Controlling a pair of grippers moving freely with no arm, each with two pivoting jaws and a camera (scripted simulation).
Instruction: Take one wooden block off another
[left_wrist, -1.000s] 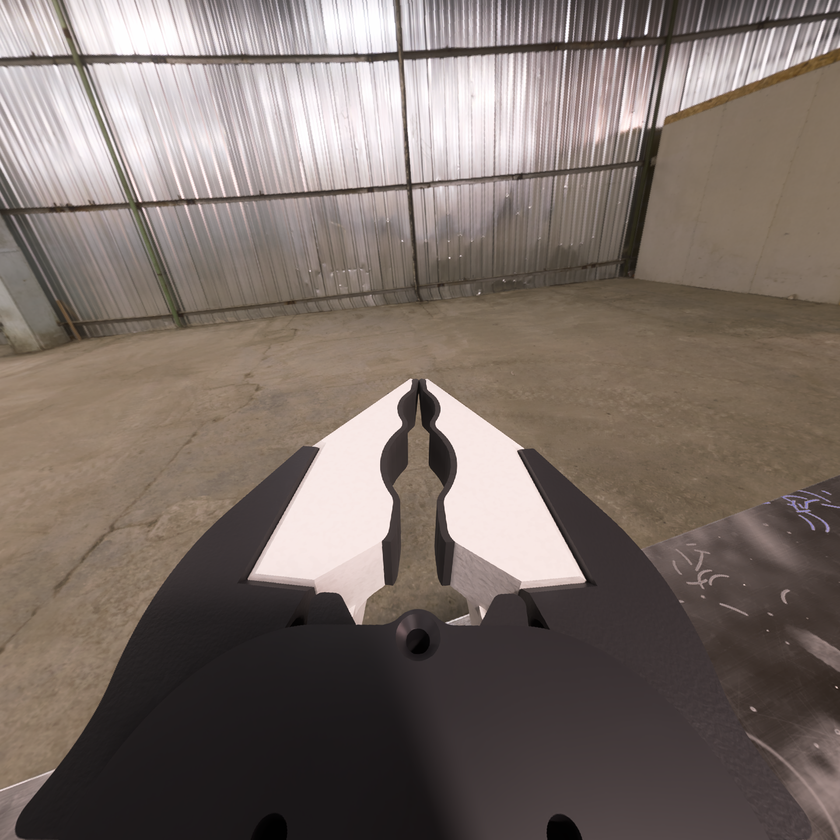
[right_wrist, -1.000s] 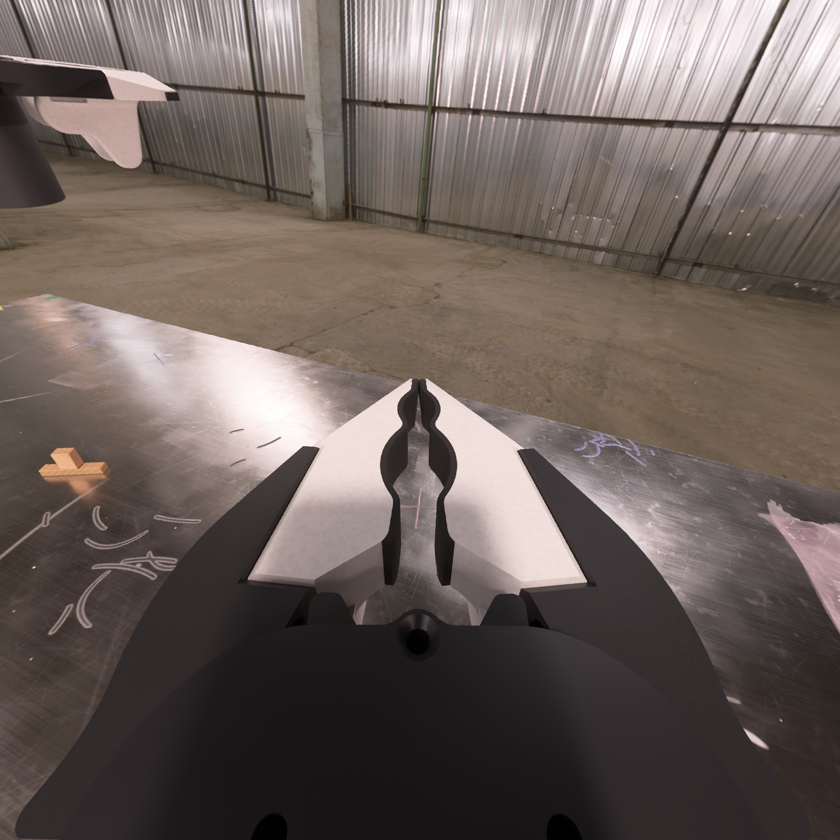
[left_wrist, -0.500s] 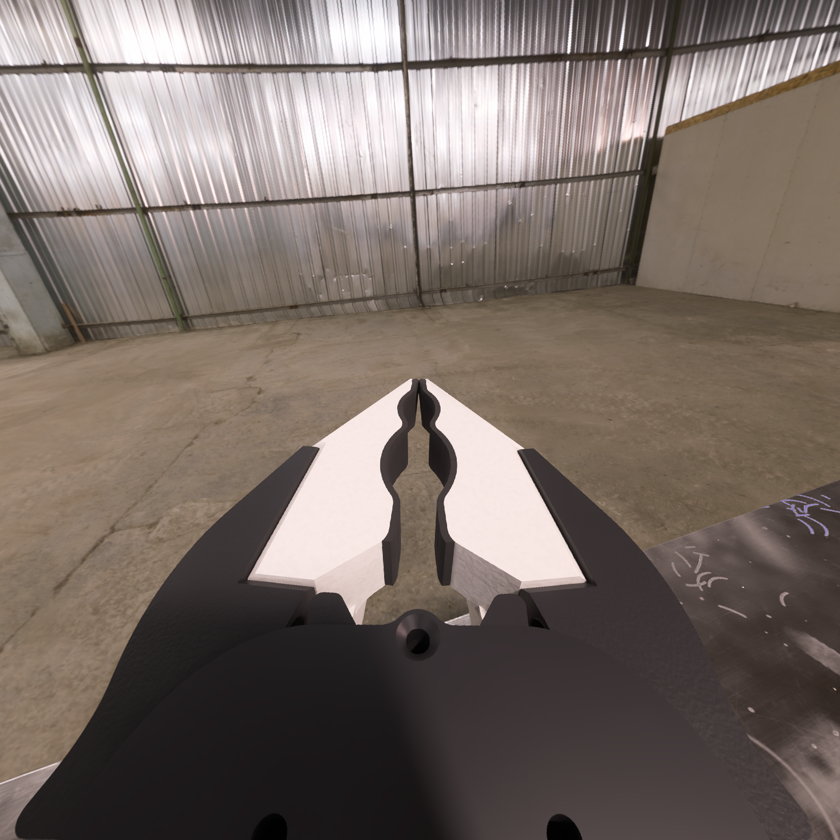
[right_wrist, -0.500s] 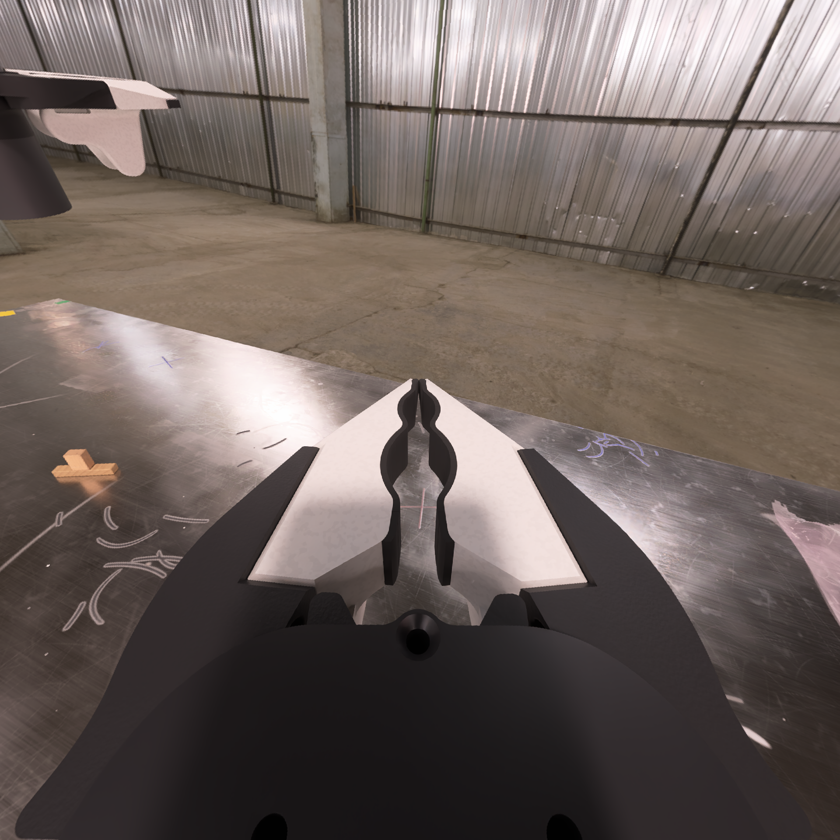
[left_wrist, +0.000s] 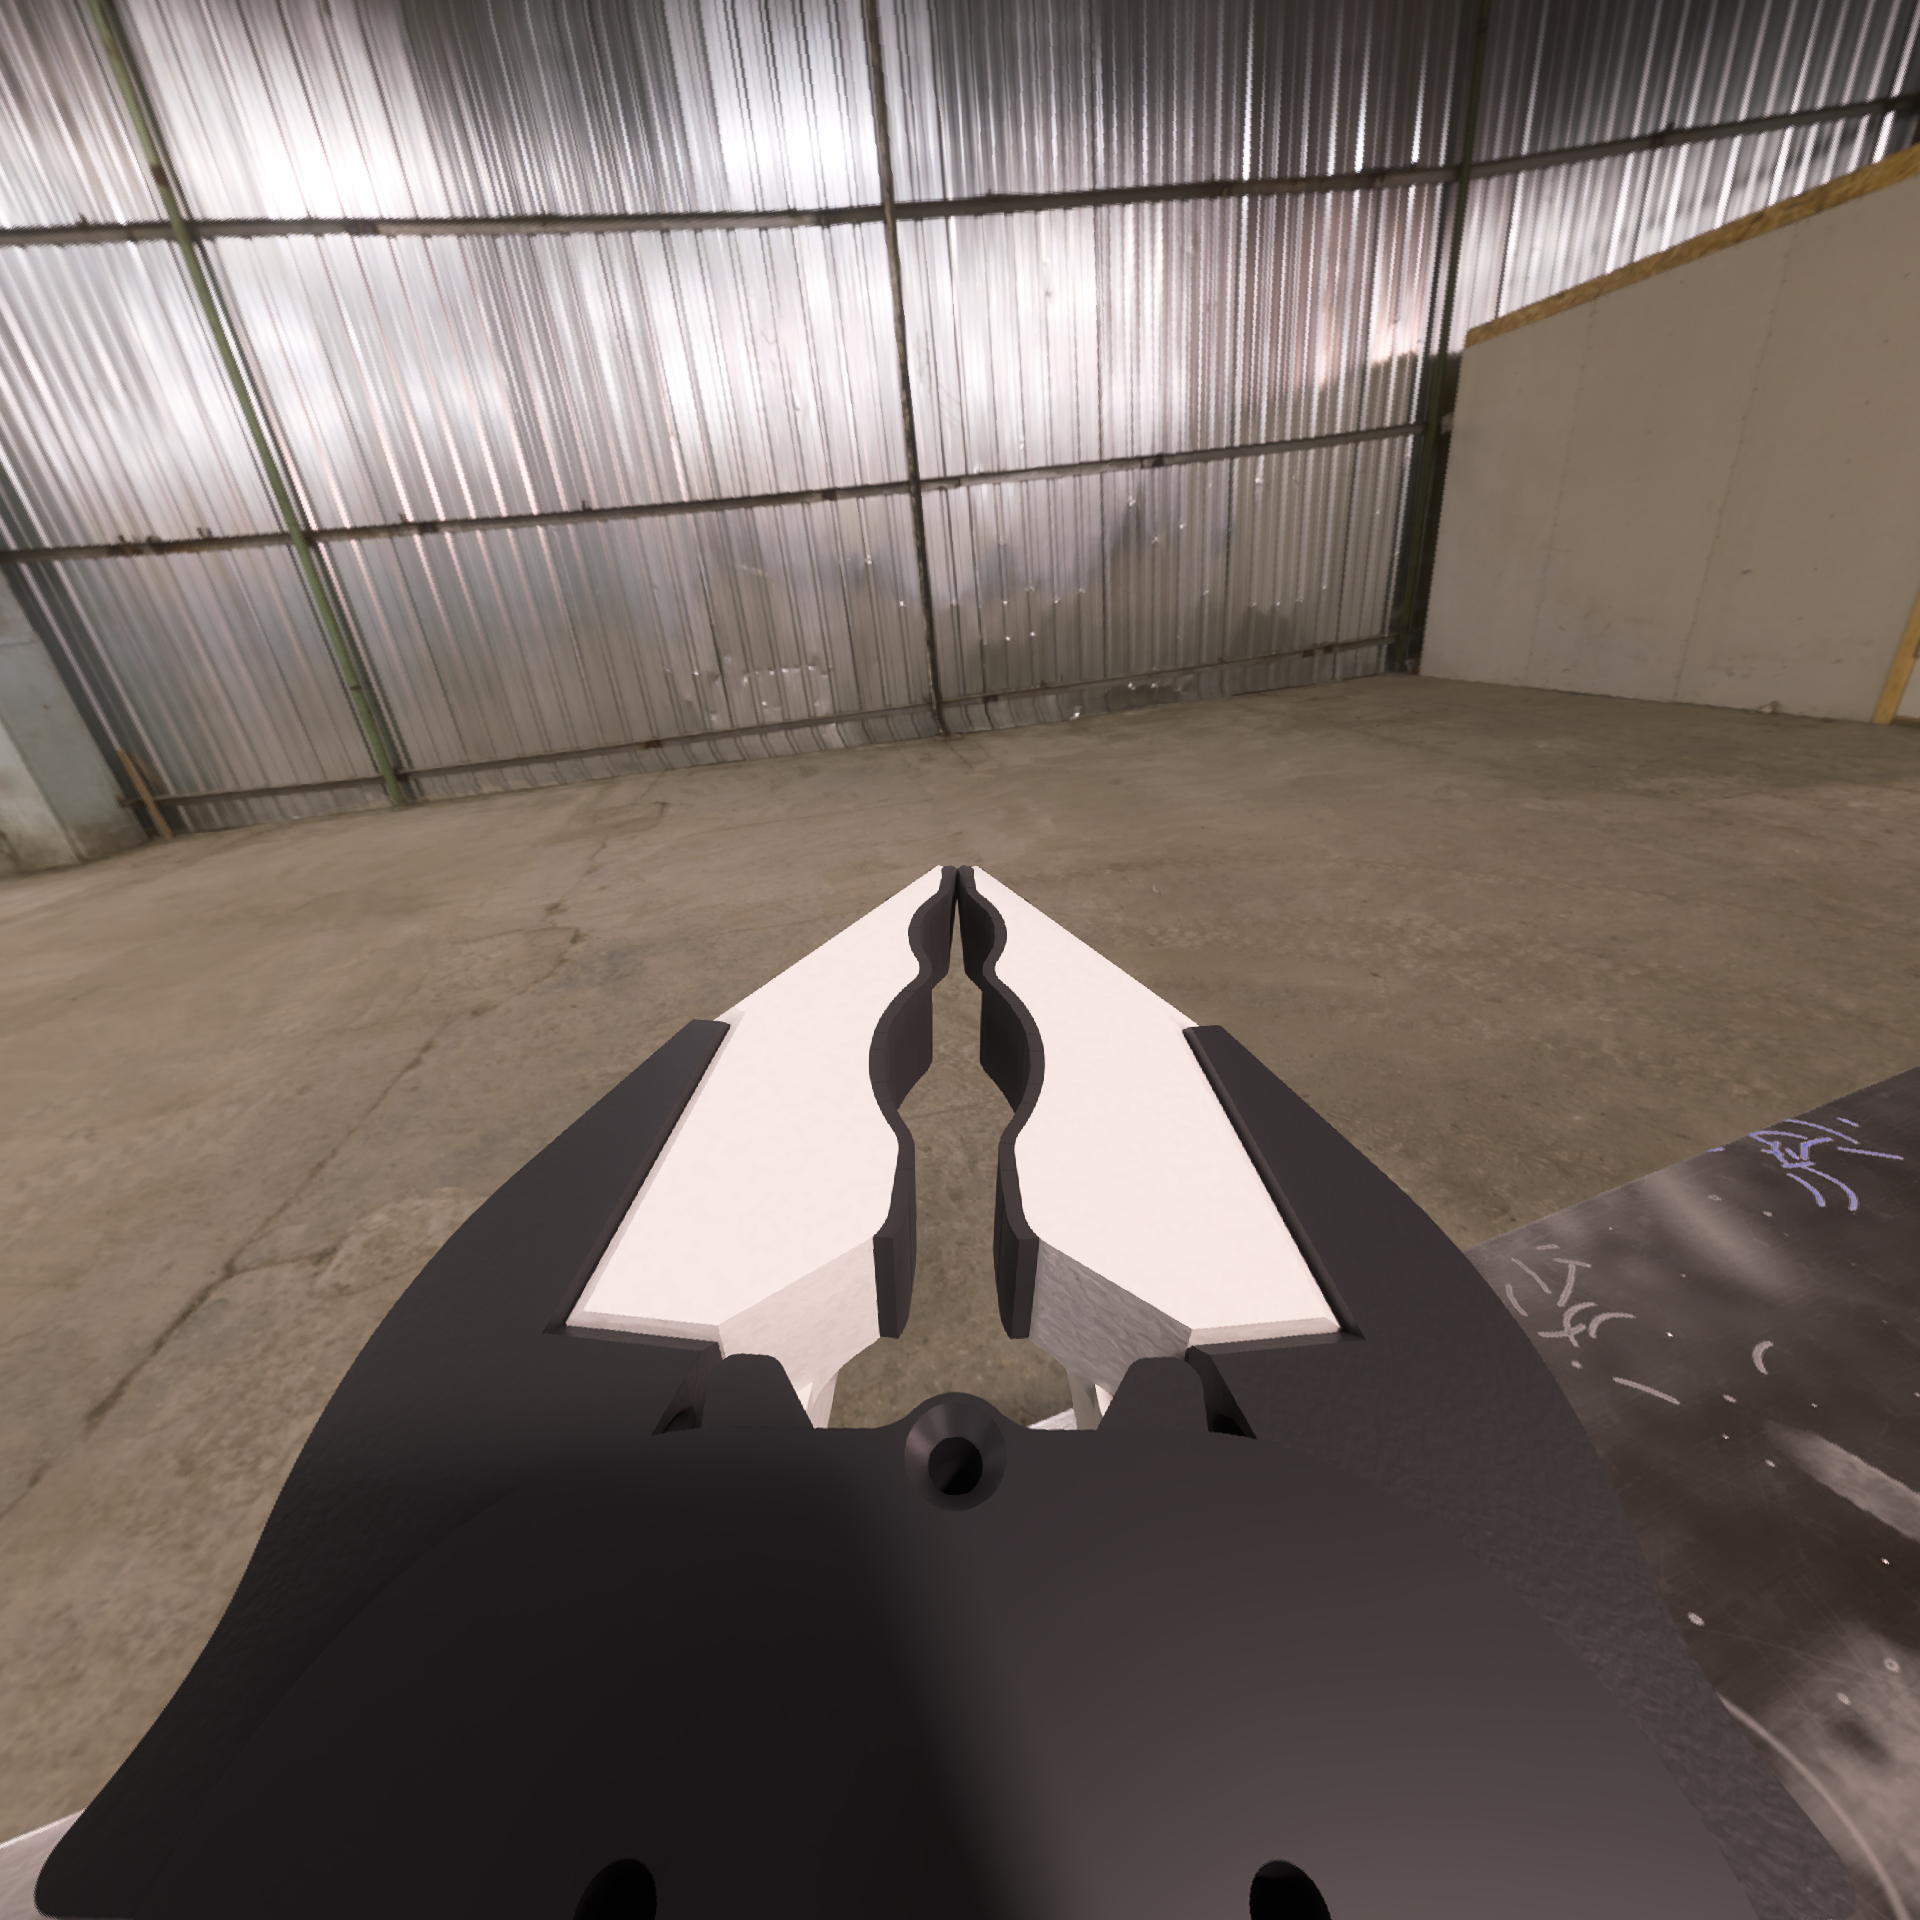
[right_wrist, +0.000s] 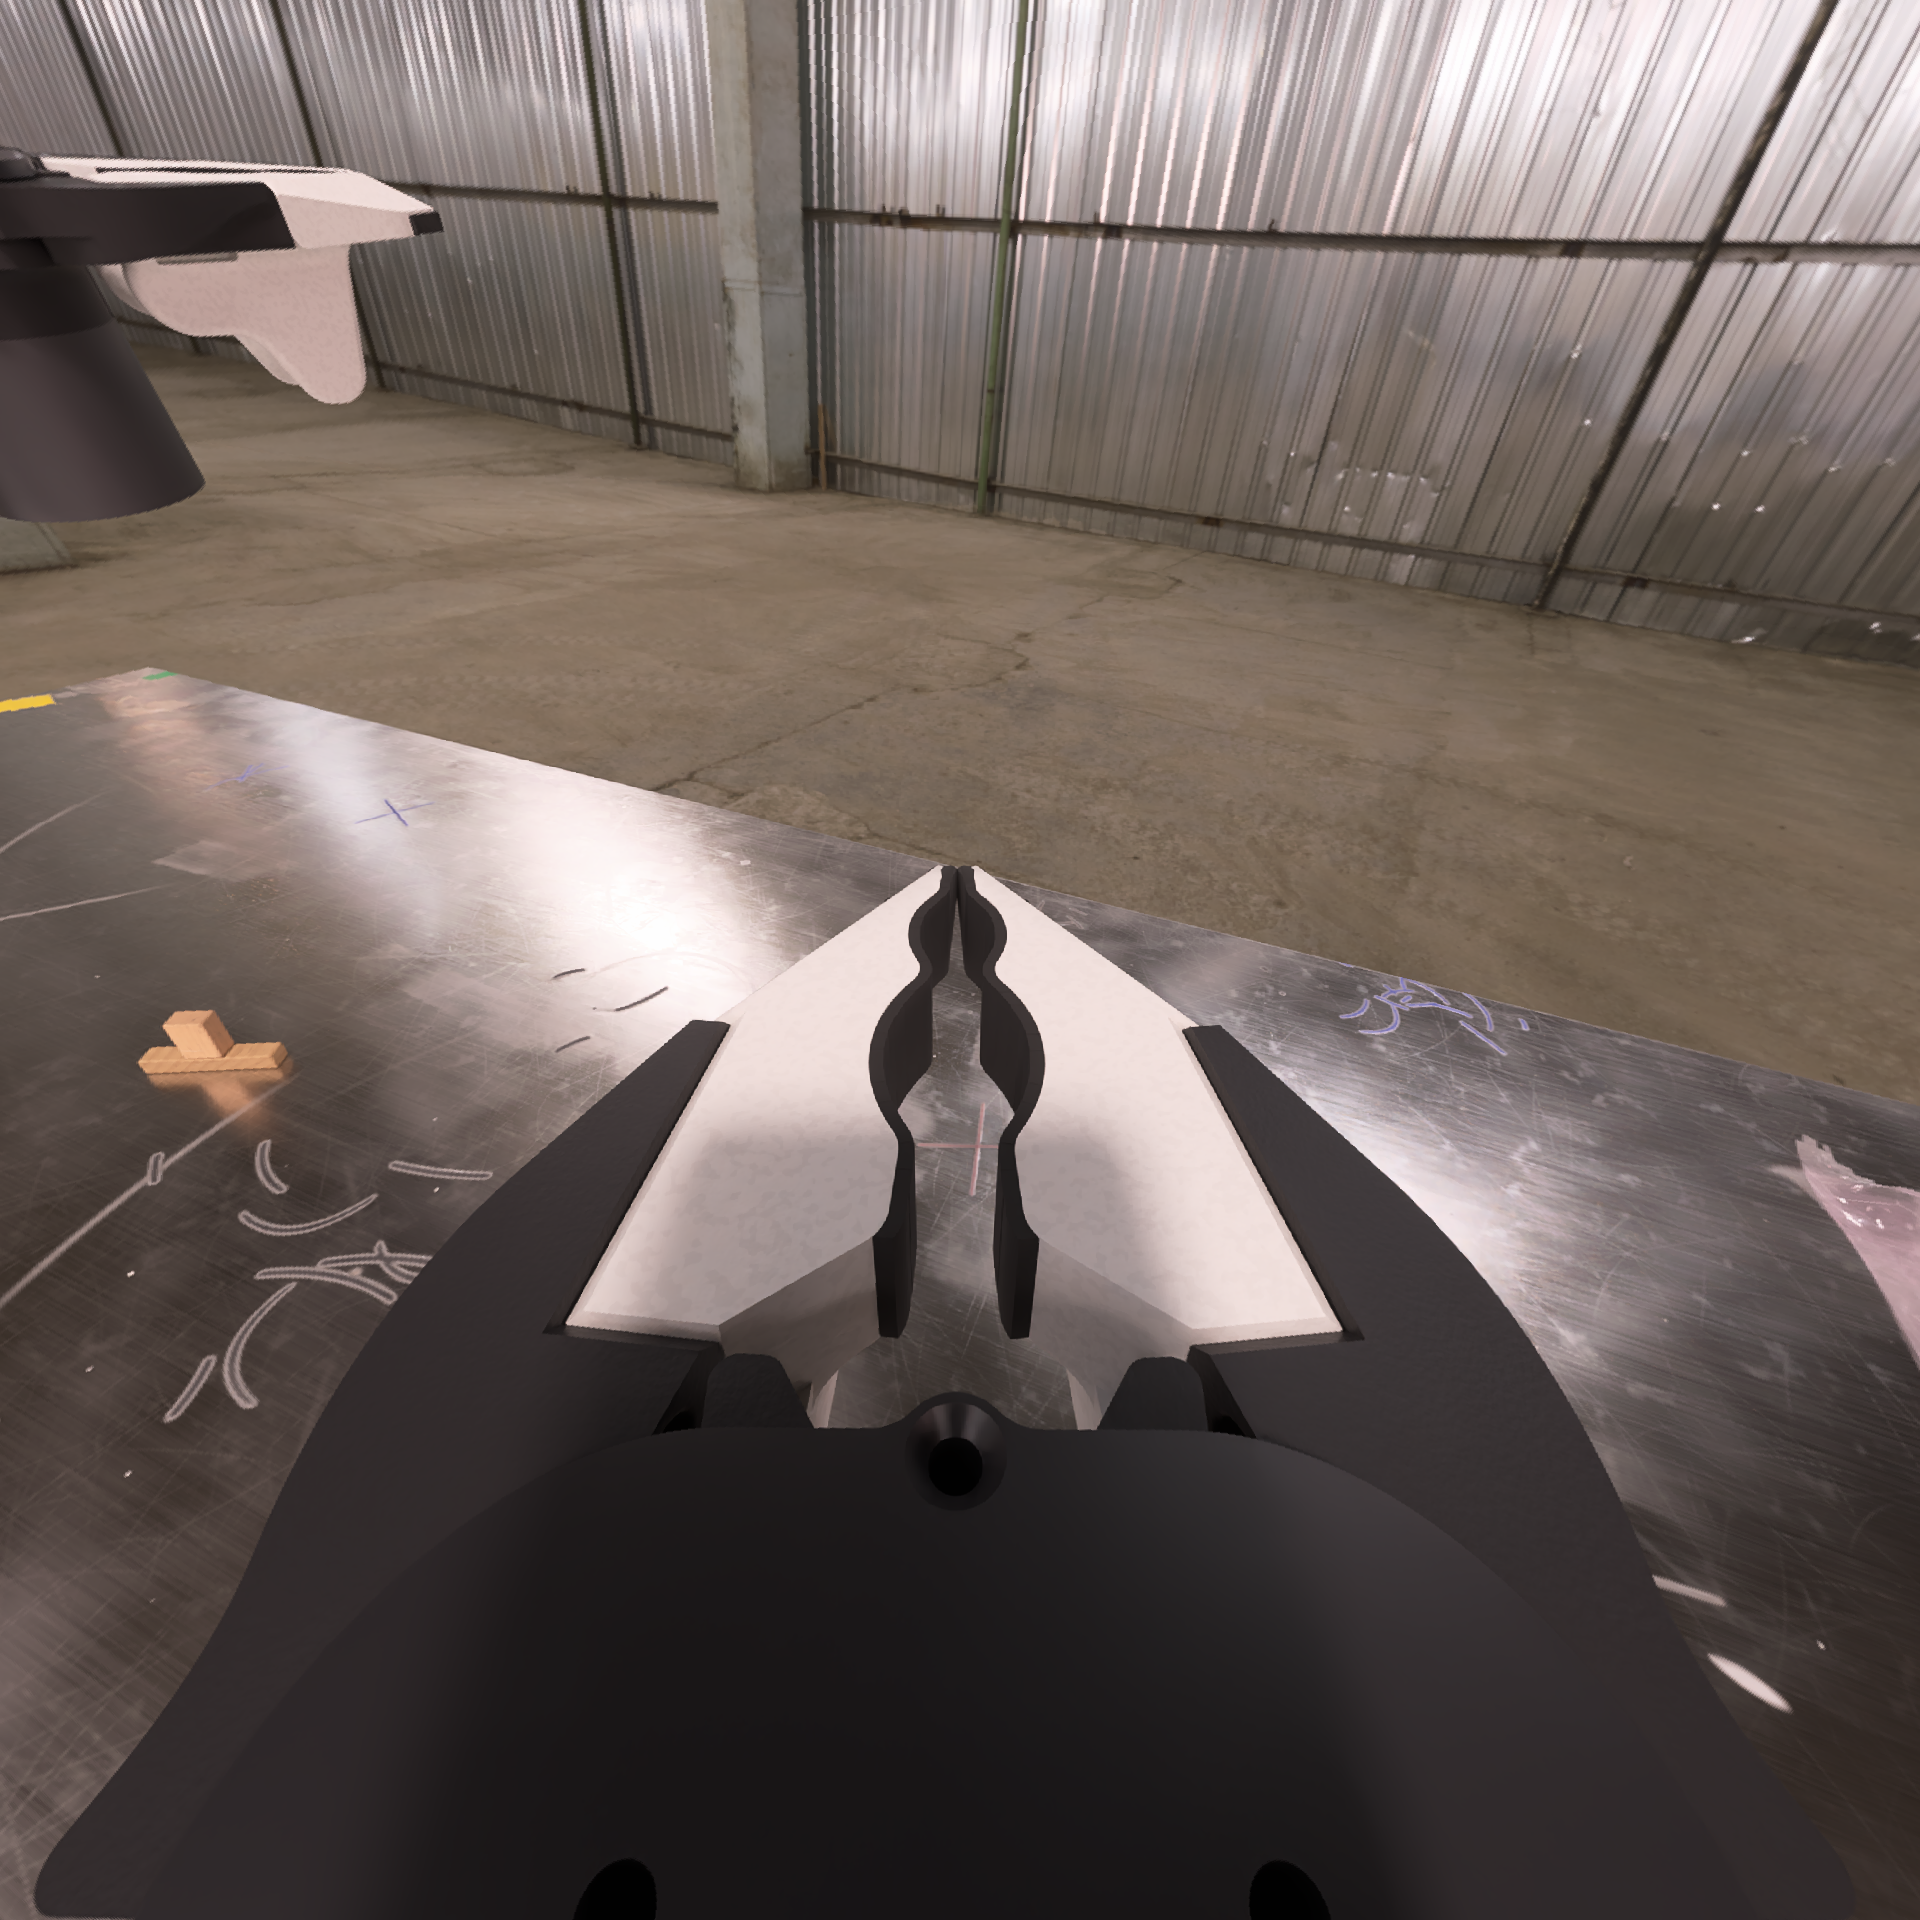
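In the right wrist view a small wooden cube (right_wrist: 195, 1031) sits on top of a flat wooden block (right_wrist: 223, 1059) on the metal table (right_wrist: 520, 935), far left of my right gripper (right_wrist: 957, 875). The right gripper is shut and empty, above the table near its far edge. The left gripper (right_wrist: 416, 220) also shows in this view at the upper left, high above the table. In the left wrist view my left gripper (left_wrist: 957, 875) is shut and empty and points out over the concrete floor; the blocks do not show there.
The table's corner (left_wrist: 1714, 1351) shows at the right of the left wrist view, with chalk marks. A pinkish patch (right_wrist: 1860, 1236) lies on the table at the right. Corrugated metal walls (right_wrist: 1247, 312) and a concrete floor (right_wrist: 1039, 644) surround the table.
The blocks have drifted slightly right and down in the right wrist view as the right gripper shifted. The left gripper shows a little further right. Both grippers stay shut.
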